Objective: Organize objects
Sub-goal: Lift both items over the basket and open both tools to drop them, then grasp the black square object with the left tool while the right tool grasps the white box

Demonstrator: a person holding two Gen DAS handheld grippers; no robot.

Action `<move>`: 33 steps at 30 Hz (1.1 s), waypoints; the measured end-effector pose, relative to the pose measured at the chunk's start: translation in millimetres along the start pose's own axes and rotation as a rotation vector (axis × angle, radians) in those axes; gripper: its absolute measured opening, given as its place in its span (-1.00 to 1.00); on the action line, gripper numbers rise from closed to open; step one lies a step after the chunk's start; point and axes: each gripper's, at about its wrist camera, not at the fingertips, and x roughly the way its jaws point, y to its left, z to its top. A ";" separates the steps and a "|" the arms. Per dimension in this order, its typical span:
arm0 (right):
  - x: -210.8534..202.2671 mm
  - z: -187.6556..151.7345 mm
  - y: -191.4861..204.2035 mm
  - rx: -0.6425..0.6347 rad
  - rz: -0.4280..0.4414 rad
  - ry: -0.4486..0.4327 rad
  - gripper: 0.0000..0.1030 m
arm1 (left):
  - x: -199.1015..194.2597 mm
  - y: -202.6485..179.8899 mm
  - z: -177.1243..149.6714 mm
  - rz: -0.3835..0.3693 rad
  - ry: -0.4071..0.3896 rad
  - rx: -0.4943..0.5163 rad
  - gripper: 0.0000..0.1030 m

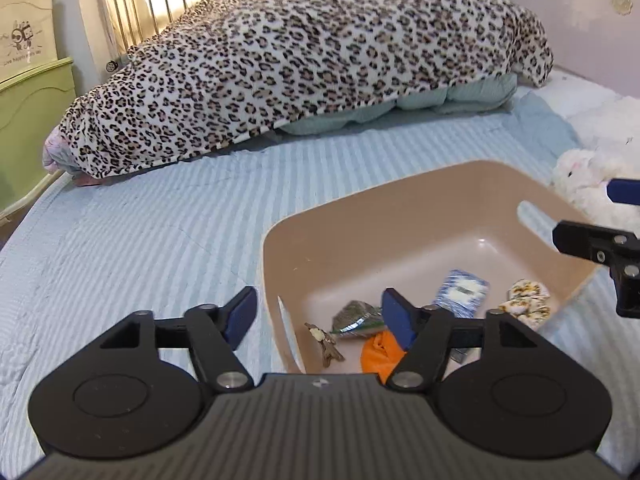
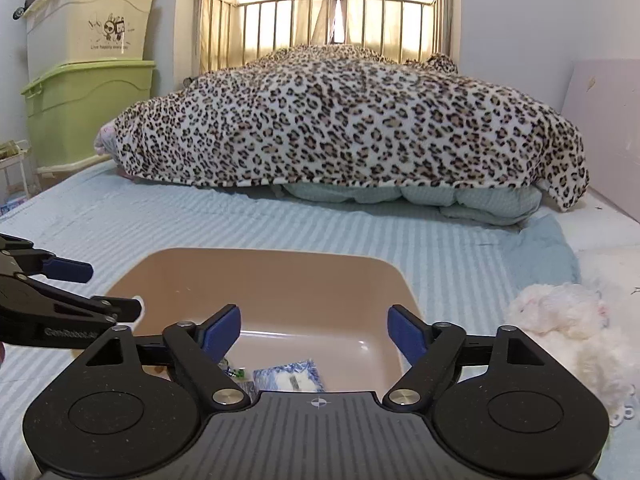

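Both hand-held grippers hover with their blue-padded fingers spread wide and nothing between them. From its own camera, the left hand-held gripper (image 1: 320,318) straddles the near left corner of a tan plastic bin (image 1: 400,216): one finger hangs outside the wall over the bed, the other hangs above the bin's floor. The right hand-held gripper (image 2: 314,330) hangs above the near edge of the same bin (image 2: 260,264), both fingers over its inside; it also shows at the right edge of the left camera's view.

Inside the bin lie several small things. A blue-and-white patterned packet (image 1: 462,292) rests on the floor near the middle, and appears again in the right camera's view (image 2: 288,378). A floral scrunchie (image 1: 528,304) lies by the right wall. A crumpled green-and-silver wrapper (image 1: 356,318) sits toward the near left, with a small brown clip-like piece (image 1: 326,344) just beside it and an orange cloth (image 1: 380,354) partly hidden behind the left gripper's finger.

The bin sits on a bed covered with a light blue striped quilt (image 1: 140,240). A white plush toy (image 2: 560,316) lies on the quilt just to the right of the bin. Farther back, a leopard-print blanket (image 2: 344,124) drapes over a pale green comforter (image 2: 472,200), in front of a metal bed rail (image 2: 340,20). Beside the bed's left side stand a green storage box (image 2: 88,104) and a cream storage box (image 2: 88,20) stacked on it.
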 end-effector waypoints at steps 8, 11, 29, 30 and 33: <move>-35.5 -21.8 -6.8 0.027 0.009 0.023 0.77 | -27.1 0.5 -29.3 0.003 0.018 0.017 0.54; -39.5 -34.8 -6.8 0.018 0.010 0.051 0.78 | -33.5 3.8 -45.6 -0.007 0.032 -0.001 0.54; -16.0 -98.5 24.2 -0.042 0.068 0.244 0.77 | 6.2 -6.7 -127.8 -0.094 0.197 -0.025 0.54; -12.9 -101.2 26.2 -0.044 0.073 0.253 0.77 | 8.5 -7.5 -128.8 -0.096 0.203 -0.025 0.54; -2.8 -106.8 30.3 -0.046 0.088 0.279 0.76 | 14.7 -8.7 -132.1 -0.102 0.214 -0.027 0.54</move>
